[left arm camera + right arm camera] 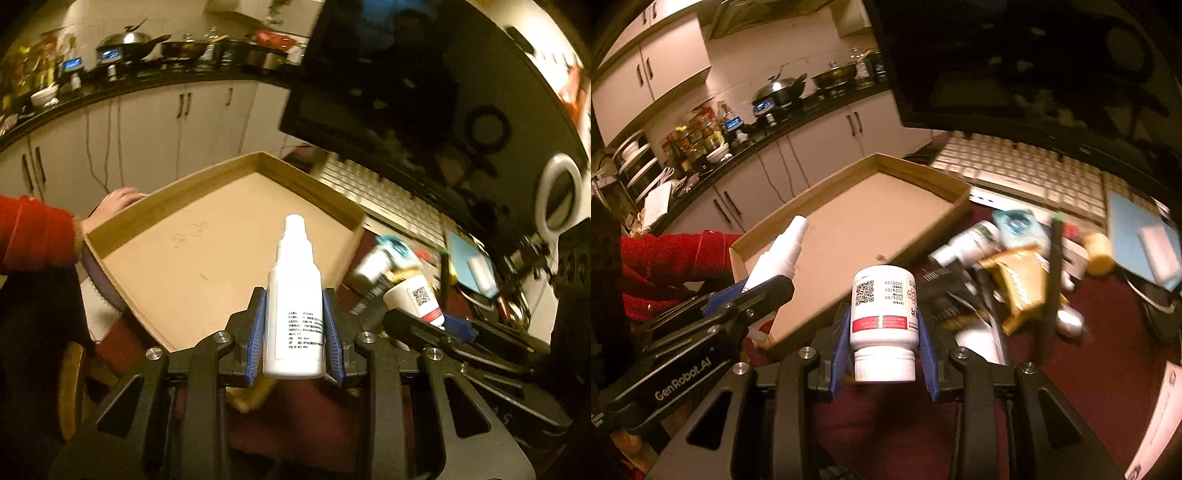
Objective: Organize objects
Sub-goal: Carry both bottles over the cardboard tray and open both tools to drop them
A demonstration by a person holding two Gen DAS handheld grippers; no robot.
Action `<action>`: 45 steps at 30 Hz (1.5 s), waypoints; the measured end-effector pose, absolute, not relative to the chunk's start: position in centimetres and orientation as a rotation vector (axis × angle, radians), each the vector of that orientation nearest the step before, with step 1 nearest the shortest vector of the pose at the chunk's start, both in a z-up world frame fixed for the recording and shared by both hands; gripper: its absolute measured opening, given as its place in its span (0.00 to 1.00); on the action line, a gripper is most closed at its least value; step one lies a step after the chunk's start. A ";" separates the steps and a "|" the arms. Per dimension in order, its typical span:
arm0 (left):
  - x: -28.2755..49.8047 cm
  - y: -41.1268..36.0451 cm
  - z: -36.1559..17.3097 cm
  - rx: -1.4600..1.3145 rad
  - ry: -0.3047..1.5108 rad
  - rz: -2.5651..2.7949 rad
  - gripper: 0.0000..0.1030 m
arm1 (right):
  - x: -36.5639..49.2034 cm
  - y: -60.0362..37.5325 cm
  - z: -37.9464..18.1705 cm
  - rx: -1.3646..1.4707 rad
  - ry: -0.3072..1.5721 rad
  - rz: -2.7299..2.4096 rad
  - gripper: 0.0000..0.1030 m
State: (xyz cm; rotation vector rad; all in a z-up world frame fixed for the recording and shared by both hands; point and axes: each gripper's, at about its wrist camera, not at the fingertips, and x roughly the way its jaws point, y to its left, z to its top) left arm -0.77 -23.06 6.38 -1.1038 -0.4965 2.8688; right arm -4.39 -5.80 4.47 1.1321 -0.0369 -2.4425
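Kitchen backdrop: dark counter with a wok [783, 88] and pans, white cabinets below. Work surface is a dark red cloth [1071, 369] with a white keyboard [1015, 166] and a black monitor [424, 85] at 1 o'clock.

Left gripper [294, 317]: blue pads clamped on both sides of a white spray bottle [294, 291], nozzle pointing away toward 12 o'clock, printed label facing the camera. In the right wrist view the same bottle [779, 251] sticks out of the left gripper [753, 288] at 9 o'clock, over the near left corner of the box.

Right gripper [884, 332]: pads closed on a white pill bottle [884, 314], cap end toward the camera, QR code and red band visible. In the left wrist view that bottle [413, 295] sits at 3 o'clock, held in the right gripper [443, 325].

Shallow cardboard box [122, 218] lies at 12 o'clock from both grippers, nothing visible inside. A bare hand [118, 199] with a red sleeve rests on its far left edge at 10 o'clock.

Loose pile on the cloth at 2 o'clock of the right gripper: another white bottle [967, 240], a blue-white packet [1015, 221], a gold wrapper [1019, 288], a black pen [1054, 277]; blurred, details unclear.
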 end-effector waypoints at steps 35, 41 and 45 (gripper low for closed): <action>-5.8 -26.8 2.3 -1.329 -0.519 2.919 0.29 | -11.9 -12.6 0.8 1.188 0.111 -2.394 0.33; -5.8 -27.0 2.3 -1.335 -0.500 2.941 0.29 | -12.1 -13.0 0.4 1.188 0.138 -2.398 0.33; -5.9 -27.1 2.3 -1.345 -0.508 2.934 0.29 | -12.3 -13.1 0.1 1.198 0.146 -2.394 0.33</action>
